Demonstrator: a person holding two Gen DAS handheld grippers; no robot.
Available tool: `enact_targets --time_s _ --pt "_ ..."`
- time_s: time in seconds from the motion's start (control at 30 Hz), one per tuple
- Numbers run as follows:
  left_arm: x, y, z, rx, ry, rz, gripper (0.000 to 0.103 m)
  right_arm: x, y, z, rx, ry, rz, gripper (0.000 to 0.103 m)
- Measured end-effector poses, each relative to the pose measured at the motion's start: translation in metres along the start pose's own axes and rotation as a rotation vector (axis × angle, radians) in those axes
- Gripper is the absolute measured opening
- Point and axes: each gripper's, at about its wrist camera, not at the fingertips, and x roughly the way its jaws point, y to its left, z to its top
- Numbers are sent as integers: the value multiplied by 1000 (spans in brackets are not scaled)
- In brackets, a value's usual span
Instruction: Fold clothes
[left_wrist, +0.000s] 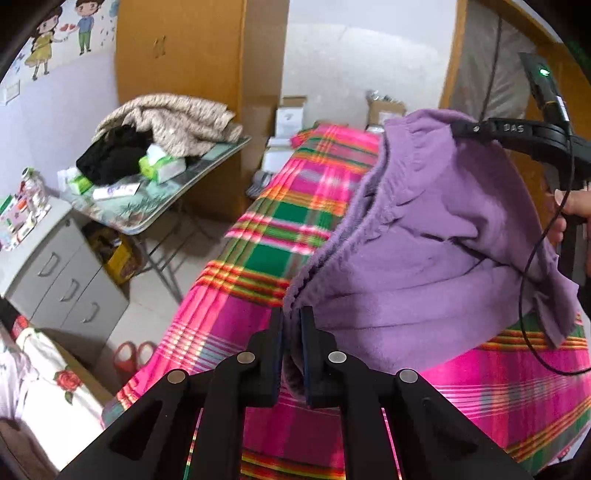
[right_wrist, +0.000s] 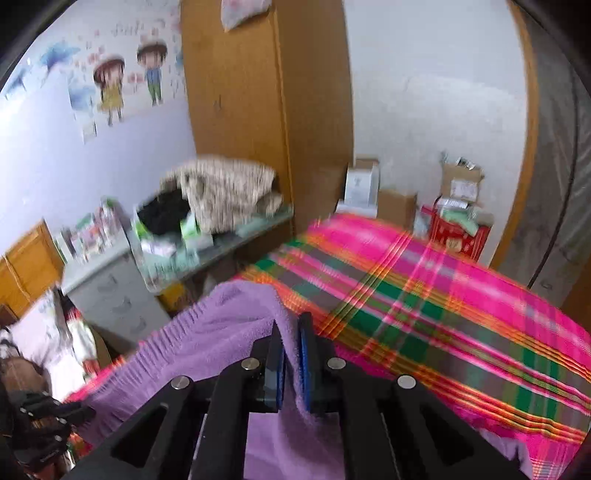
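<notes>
Purple garment (left_wrist: 436, 258) held up between two grippers above the plaid bed (left_wrist: 280, 221).

Nearest the lens, the left gripper (left_wrist: 291, 321) is pinched narrow on one end of the ribbed hem; the cloth then spans up and to the right to the right gripper (left_wrist: 458, 127), which is clamped on the far end, a hand (left_wrist: 569, 214) behind it. In the right wrist view the same gripper (right_wrist: 291, 328) has purple cloth pressed between its pads. The hem's long axis thus runs gripper to gripper, the body sagging toward the bed beyond; the coming move likely needs both ends kept level.
</notes>
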Motion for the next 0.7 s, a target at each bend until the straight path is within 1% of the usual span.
enact_targets --time_s 0.07,0.1,0.13,0.17,0.2,0.27,0.37,0.43,0.5,0.57,0.7 --pt "12 -1 -4 5 51 20 14 28 1 -6 9 84 -1 14" --pt "16 -1 -6 7 65 28 16 34 -1 -12 18 106 3 22" --pt "16 -2 -7 6 64 34 17 38 -3 -18 26 120 6 28" --pt "15 -1 -7 0 57 45 25 33 -6 -22 31 108 9 37" --pt "12 -1 -6 -6 48 56 29 28 -9 -27 36 96 13 40" --pt "7 1 -3 -15 30 73 29 16 -16 -35 49 70 20 41" --pt "-7 2 1 -30 -22 109 29 -17 -31 -42 104 -3 30 43" --pt "-17 -1 3 -37 -52 107 29 -41 -42 -49 128 -41 21 45" --pt "-23 -8 4 -29 -72 76 29 -63 -53 -57 146 -69 8 45" --pt "-25 -22 4 1 -78 31 29 -84 -66 -70 157 -82 -26 45" --pt "-21 -50 -1 56 -61 -38 29 -118 -97 -98 201 -94 -110 45"
